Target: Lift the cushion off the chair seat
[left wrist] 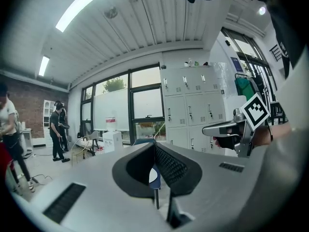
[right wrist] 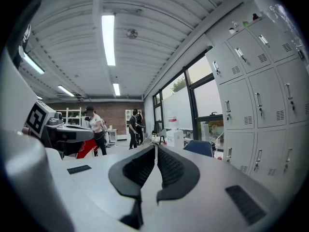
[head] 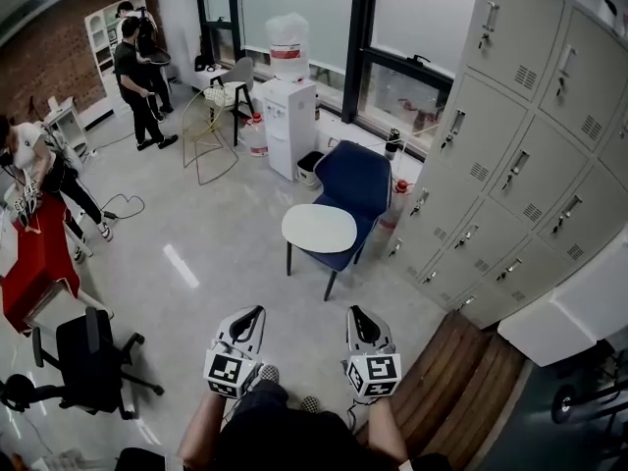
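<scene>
A blue chair [head: 355, 180] stands in front of the lockers, with a round white cushion [head: 319, 228] lying on its seat. Both grippers are held low at the picture's bottom, well short of the chair. My left gripper [head: 253, 314] is shut with nothing between its jaws, and my right gripper [head: 355, 314] is shut and empty too. In the left gripper view the closed jaws [left wrist: 154, 149] point at the chair, and a bit of the cushion [left wrist: 153, 176] shows below the tips. In the right gripper view the jaws [right wrist: 155, 149] meet, with the chair [right wrist: 198, 148] to their right.
Grey lockers [head: 530, 116] fill the right side, with a wooden step [head: 471, 371] at their foot. A water dispenser [head: 291, 126] stands behind the chair. A black office chair [head: 88, 361] is at the lower left. Several people stand at the far left.
</scene>
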`<state>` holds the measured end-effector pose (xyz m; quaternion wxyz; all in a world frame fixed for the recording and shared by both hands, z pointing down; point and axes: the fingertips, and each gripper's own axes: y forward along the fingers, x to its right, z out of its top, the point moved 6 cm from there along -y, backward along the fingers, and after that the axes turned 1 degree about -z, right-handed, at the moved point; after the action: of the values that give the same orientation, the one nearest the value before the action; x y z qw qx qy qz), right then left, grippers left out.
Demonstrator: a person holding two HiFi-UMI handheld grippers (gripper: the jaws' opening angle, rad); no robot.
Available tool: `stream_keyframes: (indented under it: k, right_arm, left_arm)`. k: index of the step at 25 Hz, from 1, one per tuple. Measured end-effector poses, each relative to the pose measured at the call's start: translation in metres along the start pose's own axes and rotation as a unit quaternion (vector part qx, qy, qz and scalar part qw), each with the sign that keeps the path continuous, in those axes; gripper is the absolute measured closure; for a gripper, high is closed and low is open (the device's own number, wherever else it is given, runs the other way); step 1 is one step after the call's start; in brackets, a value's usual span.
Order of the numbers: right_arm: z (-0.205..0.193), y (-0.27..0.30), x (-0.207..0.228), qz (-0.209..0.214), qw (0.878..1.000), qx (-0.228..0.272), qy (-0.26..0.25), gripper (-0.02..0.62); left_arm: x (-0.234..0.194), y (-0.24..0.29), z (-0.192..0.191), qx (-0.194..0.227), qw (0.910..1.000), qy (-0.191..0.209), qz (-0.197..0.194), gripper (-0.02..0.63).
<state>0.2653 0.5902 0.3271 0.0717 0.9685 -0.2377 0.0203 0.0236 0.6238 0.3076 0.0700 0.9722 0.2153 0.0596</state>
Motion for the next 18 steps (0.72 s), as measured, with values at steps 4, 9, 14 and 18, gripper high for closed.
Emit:
stream_keyframes:
  k: [4, 9, 14, 18]
  right_arm:
    - [0.0, 0.021, -0.002, 0.009, 1.0, -0.001, 0.003, 0.56]
    - [-0.002, 0.062, -0.005, 0.012, 1.0, -0.003, 0.005, 0.56]
    - [0.004, 0.122, -0.009, 0.008, 1.0, -0.001, 0.006, 0.56]
    - [0.018, 0.179, -0.023, 0.003, 1.0, -0.002, 0.008, 0.56]
  left_arm:
    - [-0.017, 0.008, -0.003, -0.004, 1.0, -0.002, 0.007, 0.589]
    - [-0.051, 0.031, -0.011, -0.008, 0.9999, -0.005, 0.008, 0.589]
    - [-0.103, 0.068, -0.015, -0.008, 0.9999, -0.011, 0.004, 0.589]
    - [-0.159, 0.096, -0.009, -0.008, 0.9998, -0.016, -0.001, 0.589]
